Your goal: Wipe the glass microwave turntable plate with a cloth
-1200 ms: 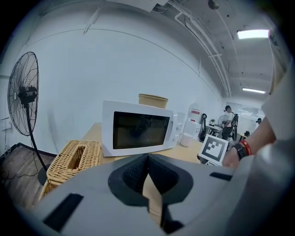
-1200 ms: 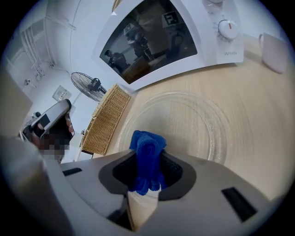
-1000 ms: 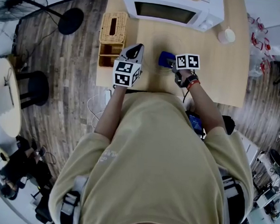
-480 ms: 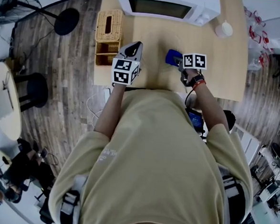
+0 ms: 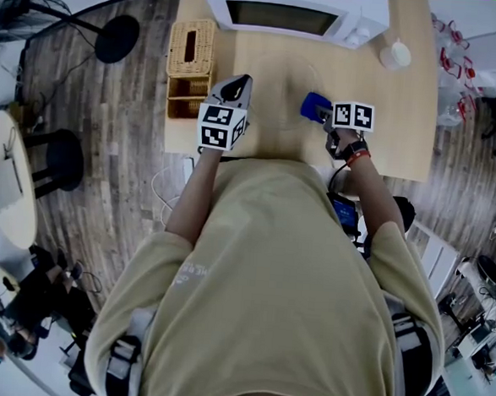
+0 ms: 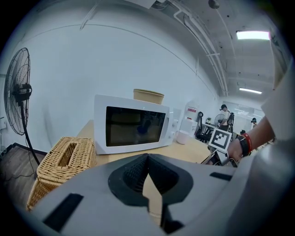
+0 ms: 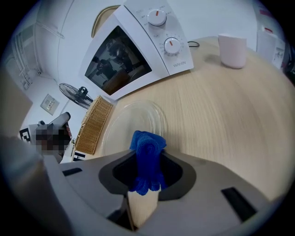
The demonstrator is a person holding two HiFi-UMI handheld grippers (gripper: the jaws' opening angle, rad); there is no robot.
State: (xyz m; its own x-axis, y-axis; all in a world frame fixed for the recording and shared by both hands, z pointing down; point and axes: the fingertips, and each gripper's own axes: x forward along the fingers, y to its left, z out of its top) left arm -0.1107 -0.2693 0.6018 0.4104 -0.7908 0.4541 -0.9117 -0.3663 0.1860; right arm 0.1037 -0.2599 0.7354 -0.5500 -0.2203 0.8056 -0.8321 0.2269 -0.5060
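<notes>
— What do we have between the right gripper's [image 7: 146,179] jaws?

— We see them pinching a rolled blue cloth [image 7: 147,144]; its bunched end sticks out past the tips.

— And where do we find the plate?

— The glass turntable plate [image 7: 120,125] lies flat on the pale wooden table [image 7: 230,115], just ahead of the cloth and in front of the microwave [image 7: 133,50]. From the right gripper view the cloth's end overlaps the plate's near rim, but we cannot tell whether the two touch.

— What about the left gripper [image 6: 148,162]?

— We see its jaws pressed together at the tips with nothing between them; only the table surface shows through the slit below.

— And where do we place it?

— From the head view it is at the table's left side, just beside the wicker tissue box [image 6: 64,159] and left of the plate, well apart from the right gripper.

— What else do we note around them?

— The microwave's door is closed, and a paper bowl [image 6: 148,95] rests on top of it. A pale cup [image 7: 233,50] stands on the table to the right of the microwave. A standing fan [image 6: 16,92] is on the floor off to the left.
</notes>
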